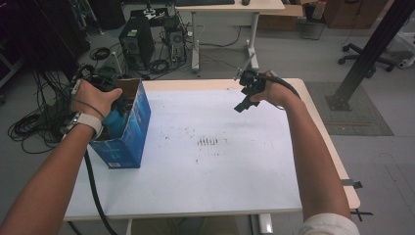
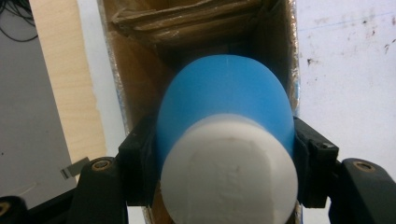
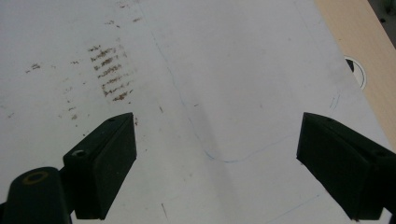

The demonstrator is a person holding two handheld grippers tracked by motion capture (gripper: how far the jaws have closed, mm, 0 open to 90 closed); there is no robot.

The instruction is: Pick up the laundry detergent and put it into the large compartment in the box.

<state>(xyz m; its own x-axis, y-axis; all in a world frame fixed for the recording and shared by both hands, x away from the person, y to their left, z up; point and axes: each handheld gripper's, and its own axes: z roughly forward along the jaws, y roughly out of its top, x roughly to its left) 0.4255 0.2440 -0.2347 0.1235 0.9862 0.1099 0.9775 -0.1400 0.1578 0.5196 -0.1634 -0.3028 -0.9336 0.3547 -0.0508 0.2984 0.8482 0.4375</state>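
A blue cardboard box (image 1: 128,133) stands open-topped at the table's left edge. My left gripper (image 2: 224,154) is shut on a blue bottle with a white cap (image 2: 224,107), held inside the box's brown interior (image 2: 140,79). From above, the bottle (image 1: 115,120) shows as a blue patch in the box opening under the person's left hand (image 1: 95,95). My right gripper (image 3: 217,163) hangs open over the white table sheet with nothing between its jaws; in the high view the right gripper (image 1: 247,95) is at the table's far middle-right.
A white sheet (image 1: 210,147) with dark scuff marks (image 3: 109,72) covers most of the wooden table. A cable grommet (image 3: 357,70) sits near the wooden edge. Beyond the table are computer towers (image 1: 137,41), floor cables, another desk and a black post (image 1: 372,54).
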